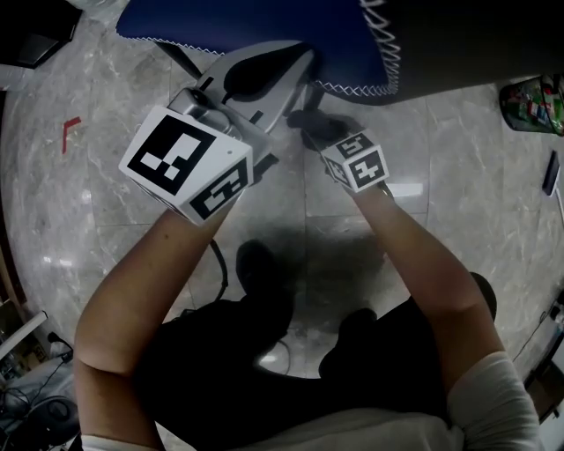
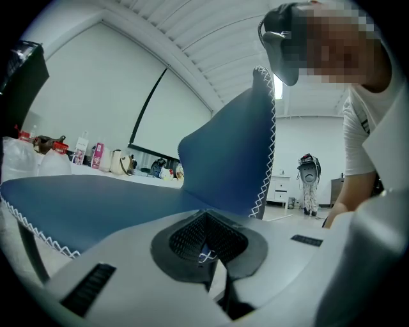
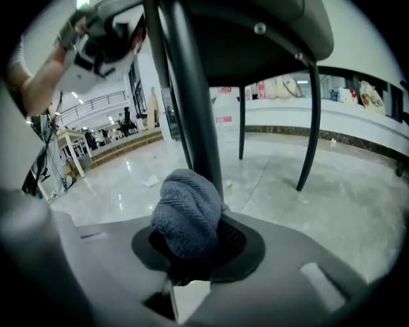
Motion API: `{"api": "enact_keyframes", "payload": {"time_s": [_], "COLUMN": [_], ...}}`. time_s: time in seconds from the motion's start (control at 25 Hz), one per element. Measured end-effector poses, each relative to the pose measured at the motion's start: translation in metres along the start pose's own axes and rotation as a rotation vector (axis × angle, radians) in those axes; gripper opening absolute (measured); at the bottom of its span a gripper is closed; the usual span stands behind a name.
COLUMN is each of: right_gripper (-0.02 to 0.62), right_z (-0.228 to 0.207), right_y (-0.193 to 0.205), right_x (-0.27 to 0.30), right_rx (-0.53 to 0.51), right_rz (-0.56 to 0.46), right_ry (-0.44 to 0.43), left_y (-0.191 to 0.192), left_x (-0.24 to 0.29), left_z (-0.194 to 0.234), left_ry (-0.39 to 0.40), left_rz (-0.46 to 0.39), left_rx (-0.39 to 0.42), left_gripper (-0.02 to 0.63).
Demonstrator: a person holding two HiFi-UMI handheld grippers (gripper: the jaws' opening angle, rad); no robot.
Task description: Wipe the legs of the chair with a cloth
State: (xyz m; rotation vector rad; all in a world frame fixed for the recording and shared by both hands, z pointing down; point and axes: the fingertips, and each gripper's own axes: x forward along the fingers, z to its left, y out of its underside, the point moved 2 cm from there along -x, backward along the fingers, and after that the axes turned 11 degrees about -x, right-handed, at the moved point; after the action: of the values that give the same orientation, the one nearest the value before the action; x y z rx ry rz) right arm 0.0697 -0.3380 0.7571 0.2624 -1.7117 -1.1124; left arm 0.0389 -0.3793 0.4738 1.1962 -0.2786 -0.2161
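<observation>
The chair has a blue seat [image 1: 264, 22] with white stitching and black metal legs. My left gripper [image 1: 273, 70] is shut on the seat's front edge; a bit of blue stitched edge [image 2: 204, 254] shows between its pads, with the seat [image 2: 96, 204] and backrest [image 2: 230, 153] beyond. My right gripper [image 1: 308, 123] reaches under the seat, shut on a bunched grey-blue cloth [image 3: 188, 217]. The cloth presses against the nearest black leg [image 3: 192, 108], low on it. Two further legs [image 3: 311, 128] stand behind.
The floor is glossy grey marble [image 1: 458, 176]. A green bag [image 1: 533, 101] lies at the far right, a red mark [image 1: 70, 130] at the left, cables [image 1: 35, 405] at the lower left. A counter with bottles [image 2: 96, 156] lines the wall. My feet [image 1: 256, 264] stand just behind the grippers.
</observation>
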Motion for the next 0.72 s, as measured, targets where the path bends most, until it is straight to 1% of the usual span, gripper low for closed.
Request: {"api": "enact_keyframes", "payload": {"time_s": [0.12, 0.32, 0.4, 0.52, 0.72], "right_gripper": [0.086, 0.086, 0.086, 0.086, 0.086], "right_z": [0.0, 0.002, 0.003, 0.003, -0.005], "right_y": [-0.054, -0.13, -0.148, -0.143, -0.099], "right_x": [-0.049, -0.115, -0.132, -0.13, -0.09], "right_rx": [-0.026, -0.078, -0.101, -0.099, -0.088], "right_rz": [-0.156, -0.35, -0.395, -0.396, -0.358], "right_ry": [0.024, 0.083, 0.1, 0.099, 0.111], "left_y": [0.001, 0.0, -0.001, 0.001, -0.001], "left_x": [0.002, 0.002, 0.003, 0.004, 0.004], "left_z": [-0.001, -0.002, -0.003, -0.004, -0.002], "left_ry": [-0.011, -0.03, -0.036, -0.042, -0.038], "left_rz": [0.0, 0.001, -0.001, 0.002, 0.004], "left_rx": [0.026, 0.02, 0.023, 0.025, 0.006], "left_gripper": [0.006, 0.006, 0.006, 0.006, 0.006]}}
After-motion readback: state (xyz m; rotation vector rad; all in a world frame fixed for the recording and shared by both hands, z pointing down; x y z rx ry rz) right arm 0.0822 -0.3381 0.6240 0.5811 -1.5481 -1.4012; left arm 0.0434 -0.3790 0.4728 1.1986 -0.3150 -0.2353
